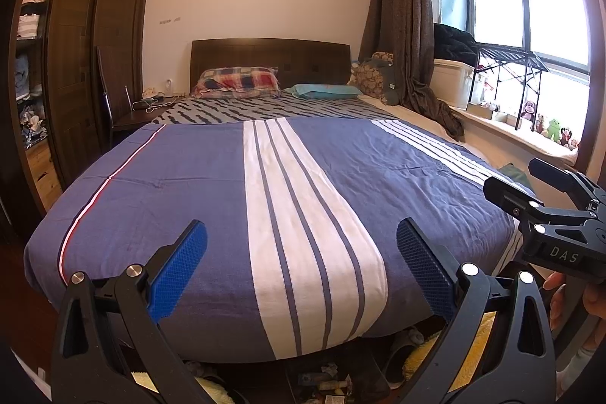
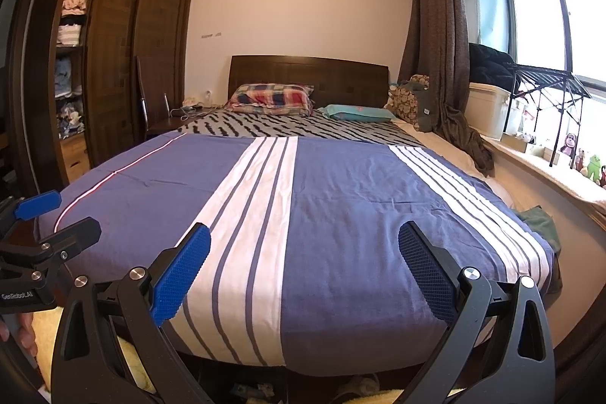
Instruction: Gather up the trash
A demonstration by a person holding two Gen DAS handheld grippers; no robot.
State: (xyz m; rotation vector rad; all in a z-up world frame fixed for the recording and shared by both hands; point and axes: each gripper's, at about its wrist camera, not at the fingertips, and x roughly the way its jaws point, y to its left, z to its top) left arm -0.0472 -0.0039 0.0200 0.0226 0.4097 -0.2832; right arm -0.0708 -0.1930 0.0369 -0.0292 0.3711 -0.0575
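left gripper (image 1: pixel 301 267): fingers spread wide, nothing between them, held level over the foot of the bed and looking along it toward the headboard.
right gripper (image 2: pixel 303 267): same deal, wide apart and empty, held just beside the left one. each shows up at the edge of the other's camera.
bed (image 1: pixel 181 184): blue cover with white stripes, looks tidy to me. only loose thing on it is a dark green cloth (image 2: pixel 541 220) at the right edge, and i wouldn't call that trash.
trash (image 1: pixel 325 381): best guess is the small crumpled bits and wrappers on the floor at the foot of the bed, by the slippers (image 1: pixel 403 347) and the yellow rug (image 1: pixel 477 336). too small and dark to name any piece or say which way its long side runs.
where it sits vs the fingers: this is the key bit. it's below both grippers, under the line they point along, so neither is aimed at it.
nearer hand: left, i'd say. the litter sits low in its view between its fingers, while the right view only catches a few scraps (image 2: pixel 253 390) at the bottom edge.
next move (my take): tip the left one down toward the floor.
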